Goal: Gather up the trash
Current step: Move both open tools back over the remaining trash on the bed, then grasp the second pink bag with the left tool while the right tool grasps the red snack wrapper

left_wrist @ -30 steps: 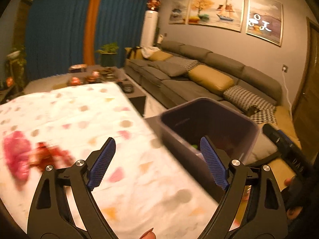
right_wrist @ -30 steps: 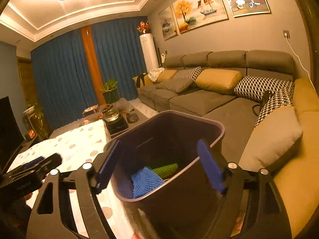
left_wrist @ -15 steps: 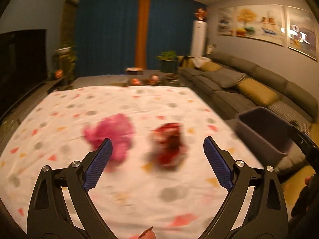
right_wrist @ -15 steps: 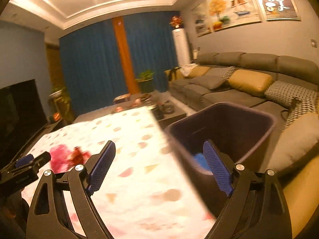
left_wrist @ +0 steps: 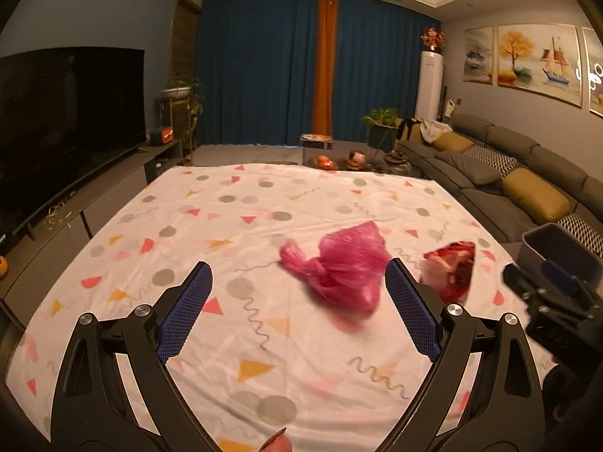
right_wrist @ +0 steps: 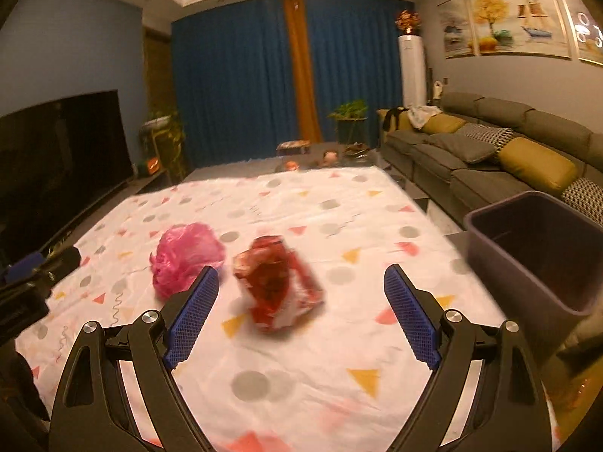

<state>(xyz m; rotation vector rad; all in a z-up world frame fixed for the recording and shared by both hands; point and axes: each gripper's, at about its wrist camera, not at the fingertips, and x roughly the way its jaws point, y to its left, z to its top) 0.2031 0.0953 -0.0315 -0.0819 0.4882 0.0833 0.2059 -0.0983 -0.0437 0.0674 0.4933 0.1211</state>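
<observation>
Both tongs tilt downward over the patterned surface [left_wrist: 211,226], jaws wide and empty: left tongs [left_wrist: 297,312] facing the pink bag [left_wrist: 339,267], right tongs [right_wrist: 301,312] the red wrapper [right_wrist: 275,278]

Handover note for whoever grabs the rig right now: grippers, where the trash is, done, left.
Left gripper: open, empty, its fingers have just been opening; pink bag lies ahead of it on the tablecloth.
Right gripper: open, empty, its fingers also just opening; red wrapper lies ahead of it.
Both pieces lie side by side on the cloth, untouched.
Bin stands off the cloth's right edge, by the sofa; its contents are not visible now.
Done: nothing I can confirm from here.
Left: pick up bag and wrapper, drop both in the bin.
</observation>
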